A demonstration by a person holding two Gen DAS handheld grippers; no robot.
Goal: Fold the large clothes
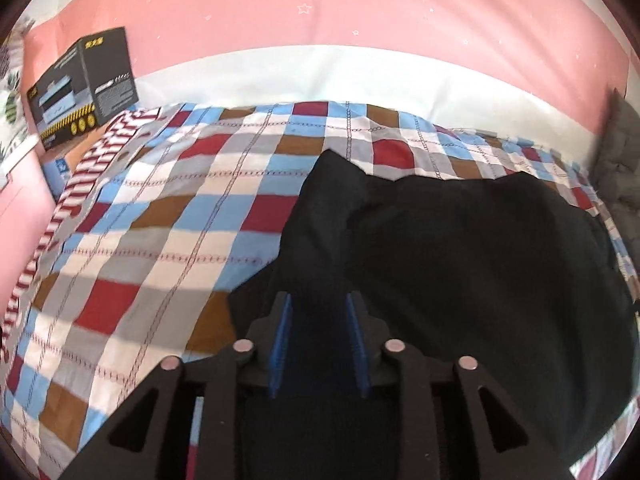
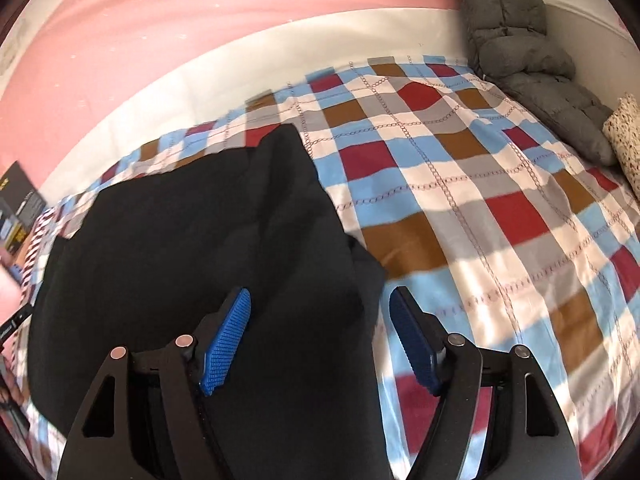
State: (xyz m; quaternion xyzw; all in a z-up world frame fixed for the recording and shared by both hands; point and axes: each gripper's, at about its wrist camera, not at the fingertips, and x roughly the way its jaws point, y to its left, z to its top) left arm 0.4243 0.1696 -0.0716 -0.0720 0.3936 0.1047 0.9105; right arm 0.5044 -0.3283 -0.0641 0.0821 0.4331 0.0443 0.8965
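A large black garment [image 1: 460, 264] lies bunched on the checked bed sheet [image 1: 168, 216]. It also shows in the right wrist view [image 2: 192, 240]. My left gripper [image 1: 319, 300] is over the garment's left edge, its blue pads [image 1: 283, 332] a narrow gap apart with black cloth between them. My right gripper [image 2: 320, 300] is wide open over the garment's right edge, which lies between the blue pads [image 2: 228, 336] without being pinched.
A black printed box [image 1: 84, 84] stands at the bed's far left. A grey quilted cushion [image 2: 528, 52] and a floral pillow [image 2: 624, 132] lie at the far right. A pink wall [image 1: 320, 8] and white bed edge [image 1: 320, 76] run behind.
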